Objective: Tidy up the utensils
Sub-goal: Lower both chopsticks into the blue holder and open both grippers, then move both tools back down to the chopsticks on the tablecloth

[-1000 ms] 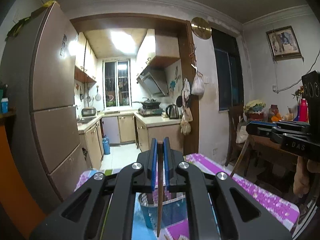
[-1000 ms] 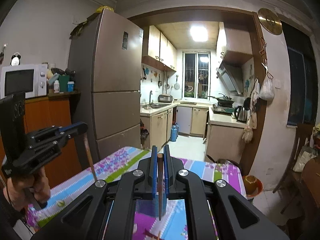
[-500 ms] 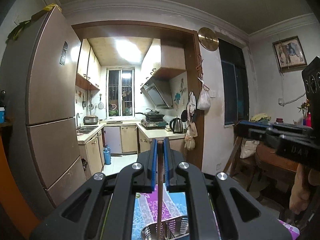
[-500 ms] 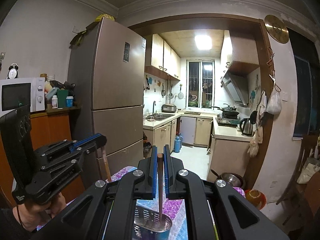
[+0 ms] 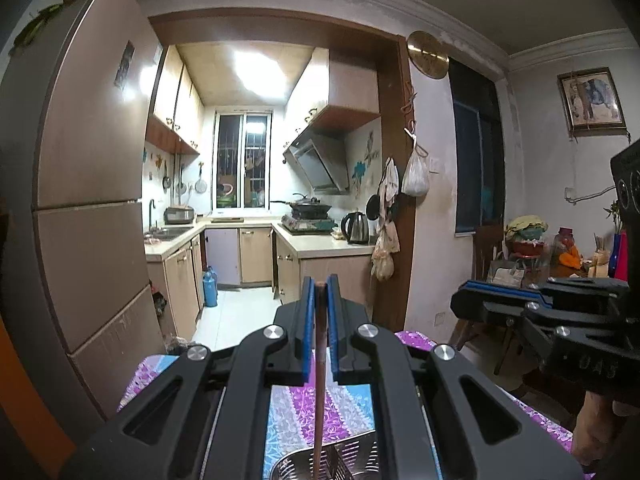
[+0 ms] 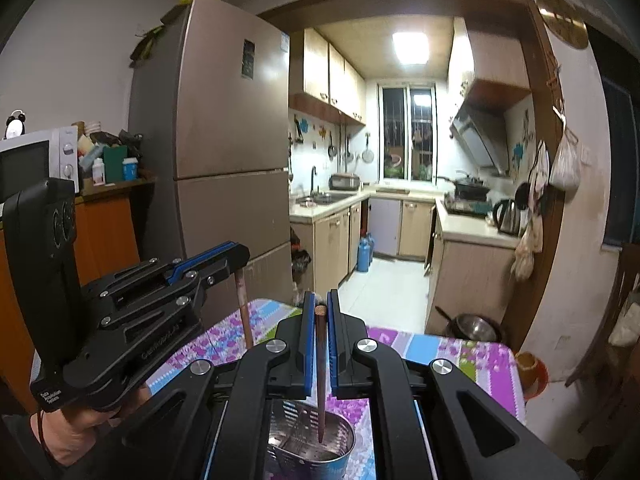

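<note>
The left gripper points roughly level, its blue-lined fingers pinched together on a thin stick. The right gripper tilts slightly downward with its fingers clamped likewise, and a bare hand grips the left handle

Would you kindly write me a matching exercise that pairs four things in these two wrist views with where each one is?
Things:
1. brown wooden chopstick
2. perforated steel utensil holder
3. steel electric kettle
4. white plastic bag

Places:
A. on the kitchen counter
B. hanging beside the doorway
C. clamped in the right gripper
D. on the flowered purple tablecloth

Pairs: 1-C, 2-D, 3-A, 4-B
</note>
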The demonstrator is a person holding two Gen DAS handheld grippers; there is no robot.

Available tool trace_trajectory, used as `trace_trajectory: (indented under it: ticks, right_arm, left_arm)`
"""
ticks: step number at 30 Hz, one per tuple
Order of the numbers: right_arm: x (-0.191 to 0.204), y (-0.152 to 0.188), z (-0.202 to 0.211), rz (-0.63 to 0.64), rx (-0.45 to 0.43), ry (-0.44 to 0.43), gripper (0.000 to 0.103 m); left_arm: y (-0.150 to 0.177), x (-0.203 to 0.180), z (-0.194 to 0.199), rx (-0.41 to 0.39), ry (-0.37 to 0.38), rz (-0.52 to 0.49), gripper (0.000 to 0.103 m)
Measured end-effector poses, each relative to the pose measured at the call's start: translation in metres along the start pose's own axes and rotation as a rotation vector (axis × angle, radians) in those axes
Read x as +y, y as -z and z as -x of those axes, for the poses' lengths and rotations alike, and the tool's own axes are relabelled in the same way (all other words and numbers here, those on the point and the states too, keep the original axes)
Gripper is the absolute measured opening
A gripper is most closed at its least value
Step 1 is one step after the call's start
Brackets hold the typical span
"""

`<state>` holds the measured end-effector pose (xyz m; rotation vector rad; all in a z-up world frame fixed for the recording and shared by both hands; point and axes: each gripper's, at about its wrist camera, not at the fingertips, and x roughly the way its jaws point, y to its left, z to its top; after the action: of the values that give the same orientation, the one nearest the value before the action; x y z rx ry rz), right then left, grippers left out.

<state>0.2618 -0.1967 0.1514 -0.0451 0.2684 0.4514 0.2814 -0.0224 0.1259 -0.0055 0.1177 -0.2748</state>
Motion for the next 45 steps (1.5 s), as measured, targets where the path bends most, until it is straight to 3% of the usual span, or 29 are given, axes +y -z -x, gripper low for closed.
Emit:
trace_trajectory:
  ticks: [6,7,10,15,20,23,26,29,35,38,45]
  right_arm:
    - [-0.004,0.011,-0.015,-0.015,0.024,-0.017,0.007]
    - [-0.005,0.012,-0.015,-0.018,0.022,-0.015,0.007]
    - [-0.006,0.013,-0.014,-0.027,0.016,-0.013,0.008]
    - [-0.007,0.011,-0.001,-0.041,-0.005,0.0,0.013]
    - [0.0,0.006,0.049,-0.037,-0.067,-0.015,0.016]
    - [0.016,0.02,0.104,-0.01,-0.115,-0.04,0.016]
    - [0.036,0.064,0.16,-0.005,-0.144,-0.072,0.016]
    - [0.064,0.145,0.199,-0.047,-0.103,-0.103,0.016]
    - [0.126,0.285,0.213,-0.04,0.059,-0.05,0.016]
    - [0.147,0.321,0.205,-0.009,0.122,-0.033,0.015]
    - [0.167,0.351,0.188,0.048,0.177,0.024,0.015]
  left_arm:
    - [0.009,0.003,-0.011,0.027,-0.001,0.005,0.006]
    - [0.009,0.004,-0.011,0.03,-0.003,0.008,0.009]
    - [0.006,0.008,-0.009,0.021,-0.019,0.015,0.04]
    - [0.001,0.01,0.004,0.016,-0.033,0.013,0.044]
    - [-0.004,0.007,0.056,-0.008,-0.031,0.005,0.052]
    - [0.01,-0.001,0.116,-0.029,-0.015,-0.042,0.063]
    - [0.042,-0.004,0.171,-0.013,-0.02,-0.082,0.066]
    - [0.096,-0.007,0.221,0.044,-0.032,-0.082,0.066]
    - [0.192,-0.009,0.268,0.169,-0.076,-0.043,0.066]
    - [0.225,-0.009,0.279,0.215,-0.087,-0.046,0.066]
    - [0.269,-0.018,0.285,0.282,-0.062,-0.056,0.066]
